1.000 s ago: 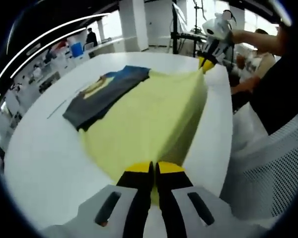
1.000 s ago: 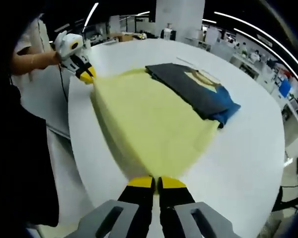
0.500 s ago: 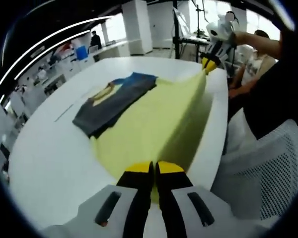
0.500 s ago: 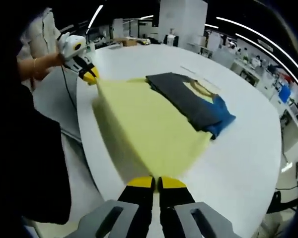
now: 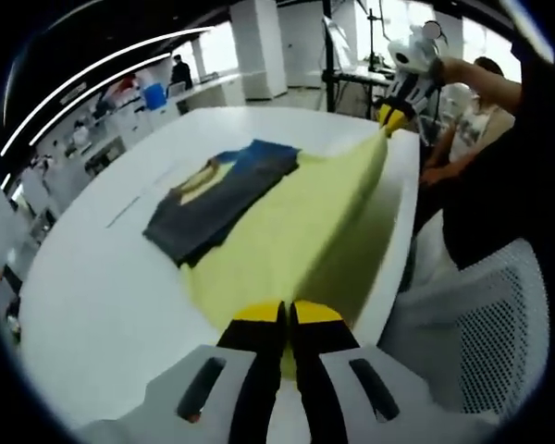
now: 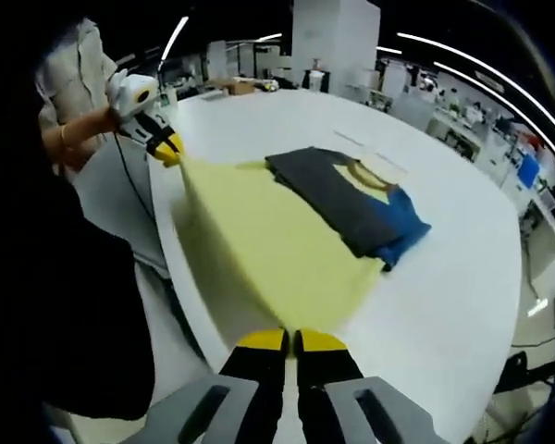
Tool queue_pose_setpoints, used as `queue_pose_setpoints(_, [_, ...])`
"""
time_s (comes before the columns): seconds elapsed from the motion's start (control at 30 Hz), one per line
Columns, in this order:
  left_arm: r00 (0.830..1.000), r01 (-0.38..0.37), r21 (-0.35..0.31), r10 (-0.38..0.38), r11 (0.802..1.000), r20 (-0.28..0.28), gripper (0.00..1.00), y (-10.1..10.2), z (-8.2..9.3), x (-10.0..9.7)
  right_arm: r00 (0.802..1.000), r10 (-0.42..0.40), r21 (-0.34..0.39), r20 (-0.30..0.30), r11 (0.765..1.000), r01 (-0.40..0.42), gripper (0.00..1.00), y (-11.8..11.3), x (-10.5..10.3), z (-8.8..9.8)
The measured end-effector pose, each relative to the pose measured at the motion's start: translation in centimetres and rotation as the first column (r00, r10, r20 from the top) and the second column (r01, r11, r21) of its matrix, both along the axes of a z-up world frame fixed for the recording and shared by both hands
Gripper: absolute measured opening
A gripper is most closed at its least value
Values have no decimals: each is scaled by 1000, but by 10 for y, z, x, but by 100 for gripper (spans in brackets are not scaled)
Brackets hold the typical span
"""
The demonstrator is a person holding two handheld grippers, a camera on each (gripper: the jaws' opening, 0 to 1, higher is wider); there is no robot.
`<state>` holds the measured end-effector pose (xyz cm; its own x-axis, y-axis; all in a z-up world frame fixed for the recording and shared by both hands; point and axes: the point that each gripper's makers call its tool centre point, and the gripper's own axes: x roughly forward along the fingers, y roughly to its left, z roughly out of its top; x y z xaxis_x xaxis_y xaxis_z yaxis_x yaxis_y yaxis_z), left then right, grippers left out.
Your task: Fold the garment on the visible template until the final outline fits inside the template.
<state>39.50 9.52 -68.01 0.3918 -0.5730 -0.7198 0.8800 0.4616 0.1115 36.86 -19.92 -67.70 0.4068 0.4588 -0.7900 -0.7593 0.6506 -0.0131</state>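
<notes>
A pale yellow garment (image 5: 291, 227) is stretched taut and lifted over the near edge of the white table (image 5: 102, 277). My left gripper (image 5: 286, 314) is shut on one corner of it. My right gripper (image 6: 289, 339) is shut on the other corner, and it comes into the left gripper view at the far end (image 5: 392, 116). In the right gripper view the left gripper (image 6: 162, 146) holds the far corner of the yellow garment (image 6: 259, 245). A folded dark grey and blue garment with a yellow patch (image 5: 222, 190) lies on the yellow cloth's far edge (image 6: 356, 199).
A white mesh chair (image 5: 486, 333) stands beside the table on the person's side. The person's dark sleeve and body (image 6: 65, 305) fill the left of the right gripper view. Desks and pillars stand in the background.
Both grippers have pulled the yellow garment farther toward the table's near edge and lifted it. The dark folded garment has slid along with it.
</notes>
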Motion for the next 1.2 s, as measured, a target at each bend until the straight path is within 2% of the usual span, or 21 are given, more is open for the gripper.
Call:
queue_pose_setpoints(0.07, [1000,-4,-2,4,1000,-19,0,1,4,-3,1000,-4,7,-7,1000,4,0,0,-1,3])
queue_pose_setpoints(0.27, [1000,2,12,-2,1000,-10,0,4,15,-5,1000,5,32,-10,999,-4,0,3,-5,16])
queue_pose_setpoints(0.4, [1000,16,26,-16,1000,-1,0,1,21,-3,1000,5,15,2,1000,-5,0,2,-1,23])
queue_pose_setpoints(0.63, [999,-13,22,12,1000,52,0,0,35,19,999,8,-7,31,1000,-8,0,1,11,32])
queue_pose_setpoints(1.0, [993,-34,25,31,999,112,0,-6,44,53,998,-19,-58,65,998,23,0,-3,40,34])
queue_pose_setpoints(1.13, [991,-43,28,39,999,128,0,-10,47,66,995,-46,-76,85,996,52,0,-7,55,36])
queue_pose_setpoints(1.2, [990,-46,36,41,998,135,0,-11,48,72,992,-84,-53,97,995,89,0,-7,64,39])
